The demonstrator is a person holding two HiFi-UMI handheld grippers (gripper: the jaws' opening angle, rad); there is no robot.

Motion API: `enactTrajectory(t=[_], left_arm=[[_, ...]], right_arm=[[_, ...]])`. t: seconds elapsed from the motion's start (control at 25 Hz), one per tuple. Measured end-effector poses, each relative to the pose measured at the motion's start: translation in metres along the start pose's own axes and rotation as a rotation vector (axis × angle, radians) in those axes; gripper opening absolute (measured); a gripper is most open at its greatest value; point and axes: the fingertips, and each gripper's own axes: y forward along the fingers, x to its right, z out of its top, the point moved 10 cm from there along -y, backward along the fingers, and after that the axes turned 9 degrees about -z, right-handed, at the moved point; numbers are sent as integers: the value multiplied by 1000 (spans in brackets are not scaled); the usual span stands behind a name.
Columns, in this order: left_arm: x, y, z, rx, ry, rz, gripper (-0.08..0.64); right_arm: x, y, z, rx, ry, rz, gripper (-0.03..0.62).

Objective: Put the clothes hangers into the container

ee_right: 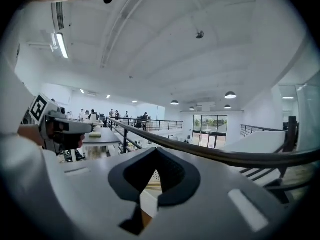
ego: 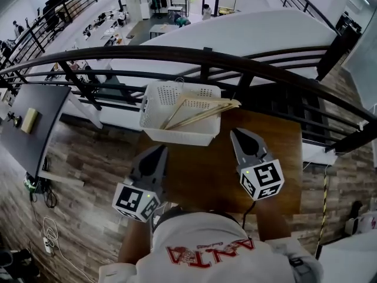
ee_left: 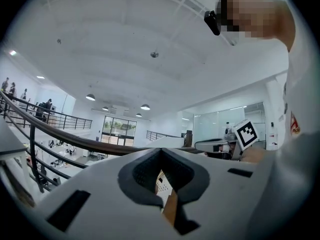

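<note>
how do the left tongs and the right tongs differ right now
In the head view the left tongs show at the left edge of the table; the right tongs are over its middle-right. The right tongs reach closer to the basket, near where the hangers overhang its rim; the left tongs sit further back. Both are shut, empty and point toward the basket.

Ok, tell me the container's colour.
The container is white, clearest in the head view.
</note>
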Motion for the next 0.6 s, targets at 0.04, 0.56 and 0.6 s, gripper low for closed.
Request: enactTrajectory(t=[0.04, 0.56, 0.6], left_arm=[[7, 3, 0, 2, 4, -5, 8], [57, 24, -7, 8, 29, -11, 8], [58, 24, -8, 9, 31, -11, 8]], right_arm=[[6, -9, 0, 14, 22, 0, 3], [57, -60, -12, 49, 104, -10, 2], [57, -60, -13, 48, 102, -7, 2]])
